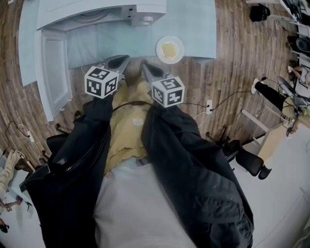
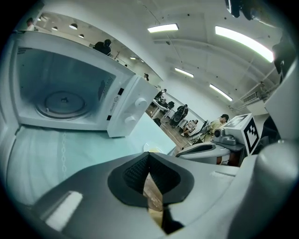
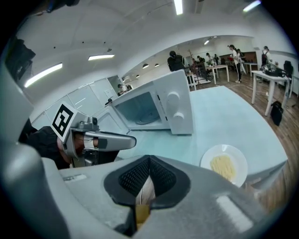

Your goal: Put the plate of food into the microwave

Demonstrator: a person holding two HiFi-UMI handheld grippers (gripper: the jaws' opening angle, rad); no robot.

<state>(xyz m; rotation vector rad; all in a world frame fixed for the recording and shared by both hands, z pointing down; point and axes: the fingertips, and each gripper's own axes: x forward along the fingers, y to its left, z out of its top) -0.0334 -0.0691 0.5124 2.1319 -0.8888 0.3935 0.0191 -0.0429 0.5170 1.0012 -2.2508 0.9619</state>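
Observation:
A white plate of yellow noodles (image 1: 169, 49) lies on the pale blue table (image 1: 201, 24) near its front edge, to the right of the white microwave (image 1: 104, 12). The microwave's door (image 1: 53, 72) hangs wide open and its glass turntable (image 2: 63, 103) is bare. My left gripper (image 1: 120, 60) and right gripper (image 1: 145, 65) hover side by side close to my body, in front of the table edge, both shut with nothing between the pads. In the right gripper view the plate (image 3: 224, 163) lies ahead to the right, and the left gripper (image 3: 105, 140) shows at the left.
A wooden floor surrounds the table, with a white power strip (image 1: 209, 104) and cables to the right. Black office chairs (image 1: 247, 162) stand at my right and left. Desks with seated people (image 2: 219, 123) fill the room's far side.

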